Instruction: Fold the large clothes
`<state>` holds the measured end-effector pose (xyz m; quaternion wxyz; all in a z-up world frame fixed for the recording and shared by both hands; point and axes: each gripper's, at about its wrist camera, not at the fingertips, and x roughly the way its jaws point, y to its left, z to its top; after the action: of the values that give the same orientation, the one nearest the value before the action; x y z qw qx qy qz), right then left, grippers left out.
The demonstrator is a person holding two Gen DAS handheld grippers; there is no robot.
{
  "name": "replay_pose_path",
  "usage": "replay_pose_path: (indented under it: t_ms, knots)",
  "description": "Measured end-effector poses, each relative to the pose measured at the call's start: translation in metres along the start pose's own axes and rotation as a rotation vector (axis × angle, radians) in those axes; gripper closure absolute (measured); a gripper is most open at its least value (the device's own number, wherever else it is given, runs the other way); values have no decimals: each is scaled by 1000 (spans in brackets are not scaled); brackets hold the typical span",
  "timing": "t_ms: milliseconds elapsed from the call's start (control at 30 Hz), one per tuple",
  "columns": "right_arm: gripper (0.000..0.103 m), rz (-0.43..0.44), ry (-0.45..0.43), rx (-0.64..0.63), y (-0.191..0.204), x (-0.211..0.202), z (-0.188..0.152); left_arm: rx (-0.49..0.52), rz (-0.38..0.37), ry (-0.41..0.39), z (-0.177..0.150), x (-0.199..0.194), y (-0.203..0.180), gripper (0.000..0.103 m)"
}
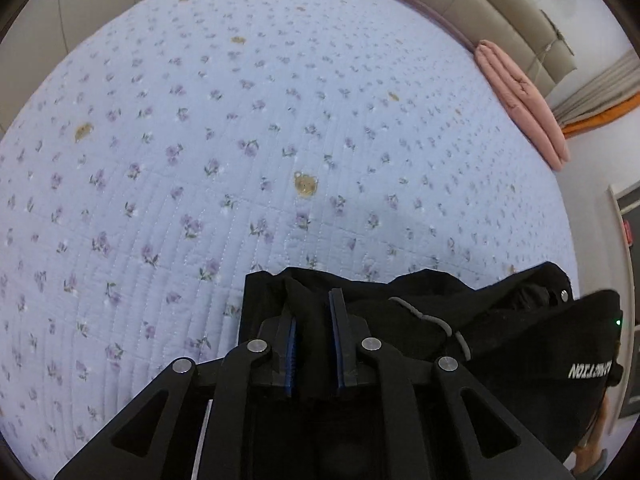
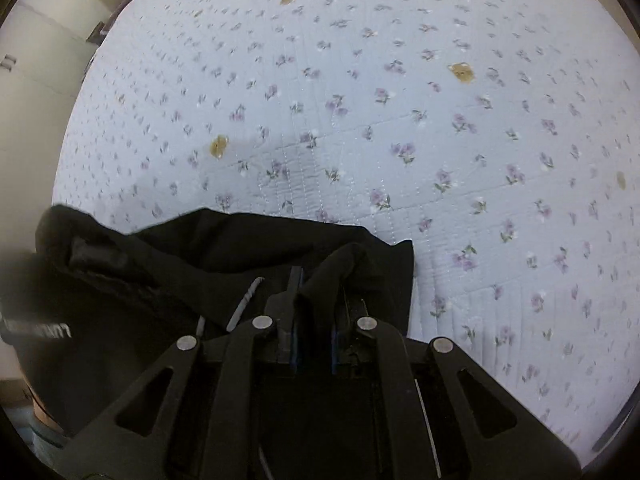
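Pinching black garment (image 1: 400, 316) in your left gripper (image 1: 314, 320), fingers nearly together on a fold, cloth at 5 o'clock over floral quilt (image 1: 240, 120). Right view: your right gripper (image 2: 316, 292) pinches the garment's edge too, bulk at 9 o'clock.
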<state>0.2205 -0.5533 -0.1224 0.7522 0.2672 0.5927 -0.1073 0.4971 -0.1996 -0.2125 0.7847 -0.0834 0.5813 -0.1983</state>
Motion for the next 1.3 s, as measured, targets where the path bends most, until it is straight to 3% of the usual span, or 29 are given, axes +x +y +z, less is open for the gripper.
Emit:
replay_pose_path:
  t_ms: [200,267,367,433,467,500,533,567,600,667,733,867,933,1100,1167,1233,1267,1300]
  knots:
    - [94,28,-2,-4,-6,-11,-4,82,43,31,11,-20,-10,85]
    - [91,65,-5,28,-14,-23,3,110,9,23,17,-41,-15,81]
    - [85,145,-25,94,-28,-43,8,100,-134,14,30,-80,-2,73]
    - [80,218,-36,144,-40,-61,5,74,-200,-11,36,-101,11,58]
    - [76,242,-42,157,-43,-68,4,78,-185,-52,40,-113,15,36]
    - [71,259,-47,163,-43,-74,3,95,-165,-100,42,-126,20,21]
    - [67,265,-59,163,-43,-84,0,105,-168,-123,44,-131,22,20]
    - [54,246,-83,155,-41,-93,-3,113,-192,-114,45,-133,25,20]
    - [38,220,-119,141,-37,-101,-4,114,-201,-96,46,-129,26,20]
    - [27,178,-196,98,-29,-117,-8,143,-188,-55,43,-113,23,20]
    - [27,136,-217,49,-23,-117,-9,184,-158,-7,39,-91,17,20]
    - [27,64,-158,-77,-18,-77,0,216,-145,103,36,-35,14,20]
    - [27,48,-127,-121,-20,-56,4,220,-174,153,36,-12,14,20]
    - [27,111,-73,-139,-30,-14,23,206,-287,214,42,19,11,20]
    - [30,140,-40,-130,-34,2,30,196,-316,225,44,26,8,20]
    - [66,185,-20,-116,-36,8,32,188,-341,216,44,31,2,28]
    - [81,207,-24,-128,-33,7,29,194,-333,206,44,32,-2,61]
    - [82,187,-39,-144,-29,2,26,212,-320,199,41,30,-8,88]
